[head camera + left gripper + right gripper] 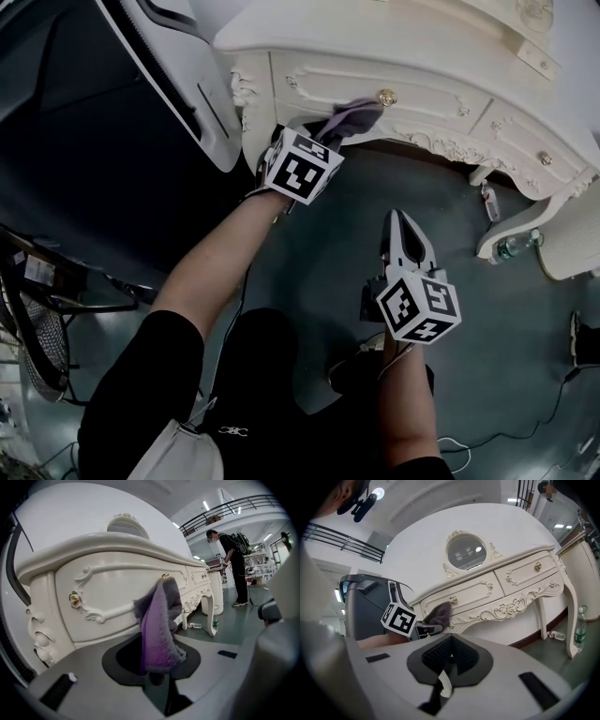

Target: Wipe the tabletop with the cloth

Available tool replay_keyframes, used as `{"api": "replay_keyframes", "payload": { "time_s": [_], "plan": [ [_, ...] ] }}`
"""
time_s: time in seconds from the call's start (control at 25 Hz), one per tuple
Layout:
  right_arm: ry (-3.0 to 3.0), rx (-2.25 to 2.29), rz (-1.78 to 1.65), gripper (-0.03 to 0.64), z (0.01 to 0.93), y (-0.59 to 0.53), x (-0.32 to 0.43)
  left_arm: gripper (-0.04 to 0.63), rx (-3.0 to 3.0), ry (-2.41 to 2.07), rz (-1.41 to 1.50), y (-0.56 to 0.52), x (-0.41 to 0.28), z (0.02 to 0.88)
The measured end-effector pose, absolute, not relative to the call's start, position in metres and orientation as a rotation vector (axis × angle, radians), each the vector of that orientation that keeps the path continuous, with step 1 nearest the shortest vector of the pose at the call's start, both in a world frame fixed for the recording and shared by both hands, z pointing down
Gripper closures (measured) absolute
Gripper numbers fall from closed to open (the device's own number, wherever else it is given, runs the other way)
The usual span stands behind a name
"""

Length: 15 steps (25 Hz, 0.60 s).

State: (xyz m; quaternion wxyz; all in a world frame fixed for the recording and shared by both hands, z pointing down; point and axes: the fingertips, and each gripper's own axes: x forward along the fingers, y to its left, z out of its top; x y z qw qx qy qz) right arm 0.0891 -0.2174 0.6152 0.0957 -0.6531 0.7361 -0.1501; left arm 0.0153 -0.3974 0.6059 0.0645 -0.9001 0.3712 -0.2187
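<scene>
The left tool (157, 670) pinches the purple cloth (159, 625) by one end, before the drawer front (112, 597), below the worktop (319, 33). The right tool (446, 665) hangs pressed together, empty. Dragged, that thin grip might slip.

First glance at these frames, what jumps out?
The ornate white dressing table fills the top of the head view. The left gripper is shut on a purple-grey cloth by its drawer front, not up on top. The right gripper hangs shut and empty over the dark floor.
</scene>
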Motion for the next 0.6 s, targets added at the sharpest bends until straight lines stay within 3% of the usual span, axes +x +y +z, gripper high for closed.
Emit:
{"api": "replay_keyframes", "payload": {
  "time_s": [0.6],
  "plan": [
    [2.298,-1.961,-0.453,0.612,0.636,-0.229,0.058,0.5,-2.723,1.57,-0.443,-0.45,-0.124,0.599]
  ]
}}
